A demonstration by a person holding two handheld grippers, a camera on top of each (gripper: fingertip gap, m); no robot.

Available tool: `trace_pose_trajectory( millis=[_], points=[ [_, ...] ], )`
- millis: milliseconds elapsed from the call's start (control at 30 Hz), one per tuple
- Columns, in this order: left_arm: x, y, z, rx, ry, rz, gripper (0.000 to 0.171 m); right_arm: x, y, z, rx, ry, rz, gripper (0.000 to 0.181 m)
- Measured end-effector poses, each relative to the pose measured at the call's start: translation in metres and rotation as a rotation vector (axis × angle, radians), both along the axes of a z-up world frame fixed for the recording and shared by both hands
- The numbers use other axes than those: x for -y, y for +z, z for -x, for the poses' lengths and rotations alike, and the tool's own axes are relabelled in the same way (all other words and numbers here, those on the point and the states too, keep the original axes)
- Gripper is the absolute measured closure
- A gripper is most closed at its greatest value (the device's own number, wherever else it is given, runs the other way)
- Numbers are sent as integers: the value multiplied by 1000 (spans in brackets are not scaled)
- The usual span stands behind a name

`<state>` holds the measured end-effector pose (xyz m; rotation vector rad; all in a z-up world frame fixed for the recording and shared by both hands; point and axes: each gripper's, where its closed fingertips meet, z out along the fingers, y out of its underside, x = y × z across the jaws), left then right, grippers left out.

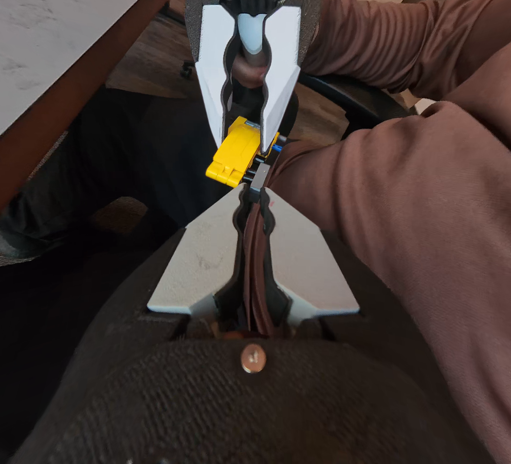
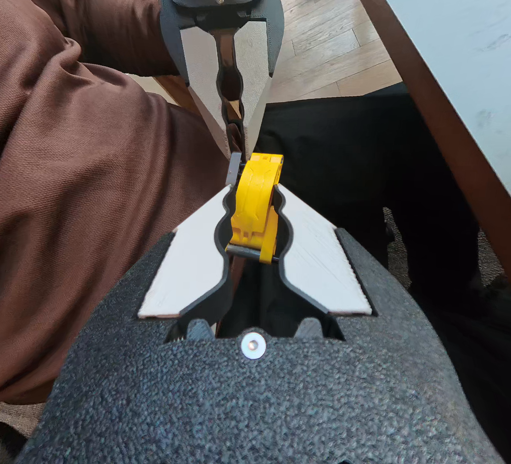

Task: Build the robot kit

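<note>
A yellow brick-built model [image 2: 255,202] with black parts and a small grey block [image 2: 234,167] at one end is held in mid-air between both grippers, which face each other. My right gripper [image 2: 253,188] is shut on the yellow body. In the left wrist view the right gripper [image 1: 242,148] comes down from the top, clamping the yellow model [image 1: 235,158]. My left gripper [image 1: 253,191] is shut on the grey block [image 1: 259,178] at the model's end. The left gripper [image 2: 239,156] also shows at the top of the right wrist view.
A white-topped table with a brown edge [image 1: 41,22] runs along the left of the left wrist view and the right of the right wrist view [image 2: 456,36]. Brown sleeves [image 1: 387,202] [image 2: 83,174] lie close beside the grippers. Wooden floor [image 2: 331,36] and dark fabric [image 2: 345,160] lie below. My two grippers' fingertips are within a few centimetres of each other.
</note>
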<state>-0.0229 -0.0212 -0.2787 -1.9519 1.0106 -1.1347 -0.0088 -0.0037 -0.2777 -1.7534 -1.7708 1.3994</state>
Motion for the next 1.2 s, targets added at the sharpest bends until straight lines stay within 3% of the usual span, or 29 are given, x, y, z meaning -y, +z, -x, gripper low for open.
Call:
trace_pose_trajectory(
  millis=[200,400,567,967,1000,1067,1133,1167,1200],
  points=[
    [2,-6,-1,-104,-19,-82,167,2,-4,0,18,12,-30,155],
    [-1,-10,0,-41,7,21,167,-1,-8,1,27,-1,-61,155],
    [-6,-1,0,21,26,37,167,-6,0,-1,-8,-23,-27,155],
    [-9,-3,1,4,42,4,166,-8,0,0,-30,-14,-95,156],
    [-11,-6,3,-18,58,1,166,4,9,-2,-80,53,-54,181],
    [-35,-17,20,-123,159,-81,166,36,43,3,-219,156,153,181],
    [-44,-2,23,-9,165,-30,167,11,3,16,-59,48,-214,181],
    [-45,-4,27,-13,158,1,166,2,-5,15,-31,31,-305,181],
    [-44,-12,32,-50,152,13,166,3,-9,10,-2,51,-261,181]
  ],
)
